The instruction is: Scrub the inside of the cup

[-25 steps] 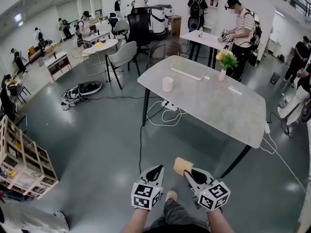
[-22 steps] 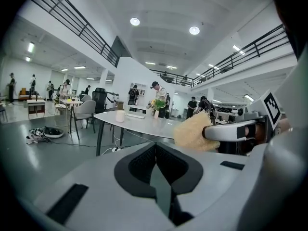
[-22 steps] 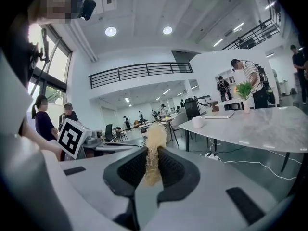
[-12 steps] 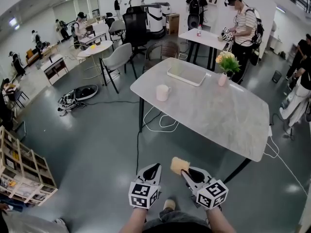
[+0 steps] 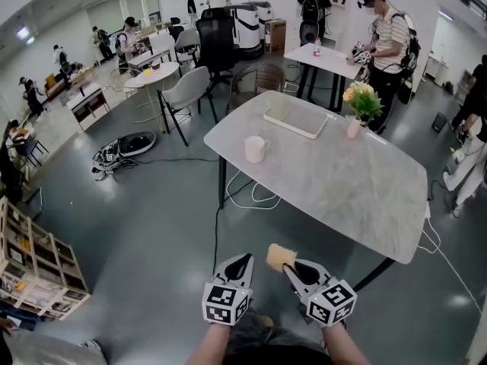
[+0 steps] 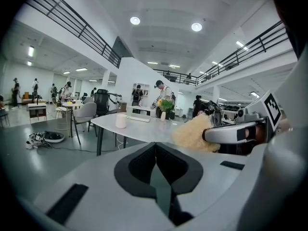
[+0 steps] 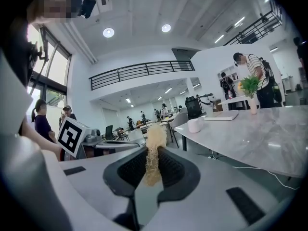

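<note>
Open hall with a grey floor (image 5: pixel 152 226); a pale stone-topped table (image 5: pixel 358 196) stands ahead of the operator. The cup (image 5: pixel 256 149), a pale mug with a side handle, stands upright near the table's left edge, apart from a flat tray (image 5: pixel 295 120) and a vase of flowers (image 5: pixel 356 105) further back. Both tools are held low over the floor, well apart from the cup. The left gripper (image 5: pixel 240 262) has its jaws fully together with nothing between them. The right gripper (image 5: pixel 292 268) has its jaws clamped on a sponge (image 5: pixel 279 256), which sticks out past the tips. Assessment: the cup looks rigid and smooth-walled, probably light when empty (contents cannot be seen from here), so it is likely to slide or tip on the polished top under scrubbing force. It should be held by the outer wall or the handle with the free left tool before the sponge goes in. The sponge is soft and will compress against the inner wall.
</note>
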